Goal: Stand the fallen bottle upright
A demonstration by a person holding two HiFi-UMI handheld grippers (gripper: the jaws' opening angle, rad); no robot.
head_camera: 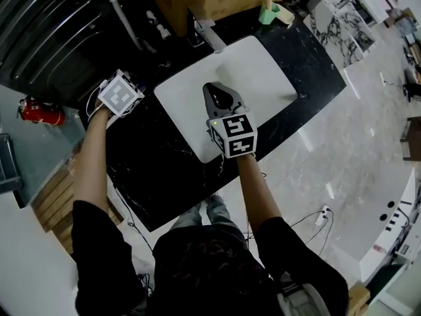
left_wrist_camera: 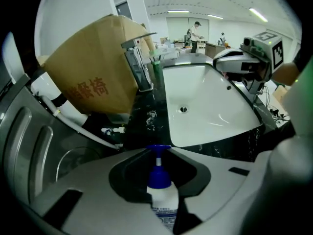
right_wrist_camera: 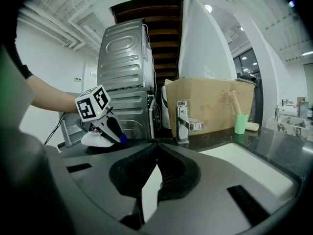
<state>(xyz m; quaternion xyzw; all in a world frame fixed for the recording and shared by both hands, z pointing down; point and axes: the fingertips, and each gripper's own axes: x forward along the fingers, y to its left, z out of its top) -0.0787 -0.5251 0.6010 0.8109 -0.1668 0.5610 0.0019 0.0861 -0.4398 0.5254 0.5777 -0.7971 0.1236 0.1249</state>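
Only the left hand-held gripper [left_wrist_camera: 159,150] saw the bottle [left_wrist_camera: 162,199] between its closing jaws; the right hand-held gripper [right_wrist_camera: 156,145] was pinched together, empty.

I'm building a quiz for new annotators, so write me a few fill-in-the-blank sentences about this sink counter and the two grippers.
1. The bottle between the left gripper's jaws has a ___ pump top.
2. The right gripper, shut and empty, hangs over the white ___.
3. Beside the cardboard box stands a ___ cup.
Missing words: blue; sink; green.
Note: the left gripper's jaws are closing, with the bottle between them.
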